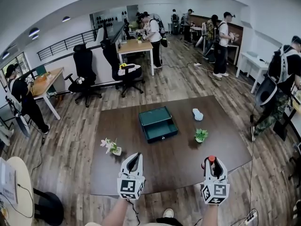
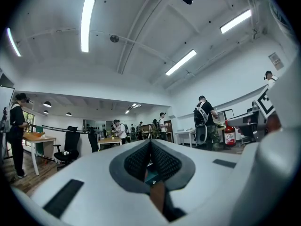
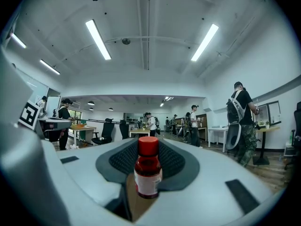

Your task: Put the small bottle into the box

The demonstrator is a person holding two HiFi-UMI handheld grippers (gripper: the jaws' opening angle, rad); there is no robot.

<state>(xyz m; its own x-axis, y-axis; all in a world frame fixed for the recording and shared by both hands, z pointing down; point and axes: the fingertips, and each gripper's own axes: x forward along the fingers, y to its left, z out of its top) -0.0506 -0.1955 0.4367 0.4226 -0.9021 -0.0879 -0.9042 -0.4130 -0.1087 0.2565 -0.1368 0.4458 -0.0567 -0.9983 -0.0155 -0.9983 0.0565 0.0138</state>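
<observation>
Head view is showing the right gripper (image 1: 213, 161) pinching the small bottle (image 1: 211, 158) — pickup done, carrying left; the open box (image 1: 149, 125) is sitting well ahead, and the left gripper (image 1: 134, 163) is holding its jaws pressed together, empty.

One brown table (image 1: 178, 166), one green box (image 1: 158, 124), one small bottle (image 3: 148, 175), two potted plants (image 1: 201, 135) and one white object (image 1: 198, 114) are pictured.
</observation>
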